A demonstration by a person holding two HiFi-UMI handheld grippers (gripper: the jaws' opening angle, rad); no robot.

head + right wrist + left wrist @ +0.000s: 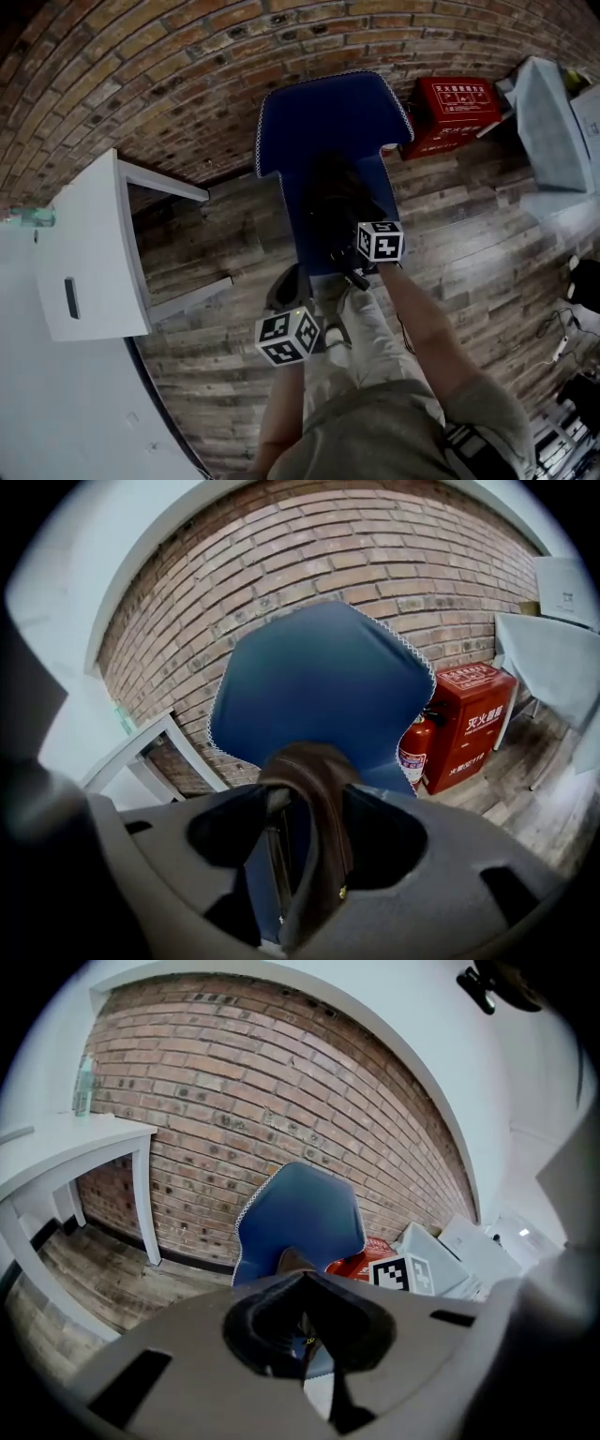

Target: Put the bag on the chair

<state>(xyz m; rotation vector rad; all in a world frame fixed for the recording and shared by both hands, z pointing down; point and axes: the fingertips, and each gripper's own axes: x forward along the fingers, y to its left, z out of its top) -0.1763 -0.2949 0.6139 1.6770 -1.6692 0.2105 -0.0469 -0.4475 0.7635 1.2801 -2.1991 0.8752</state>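
A blue chair (328,112) stands against the brick wall, and a dark bag (337,202) rests on its seat. My right gripper (356,239) is at the bag's near side. In the right gripper view the bag's brown strap (319,789) runs up through the gap of the right gripper (309,855), whose jaws stand wide and do not press on it; the chair (319,686) back fills the view behind. My left gripper (286,281) hangs lower, in front of the seat. In its own view the left gripper (302,1335) has its jaws together with nothing in them, facing the chair (300,1218).
A white table (89,253) with a bottle (28,217) stands left of the chair. A red box (450,112) and a fire extinguisher (415,747) sit right of it by the wall. Covered furniture and cables lie at the far right. My legs stand just before the seat.
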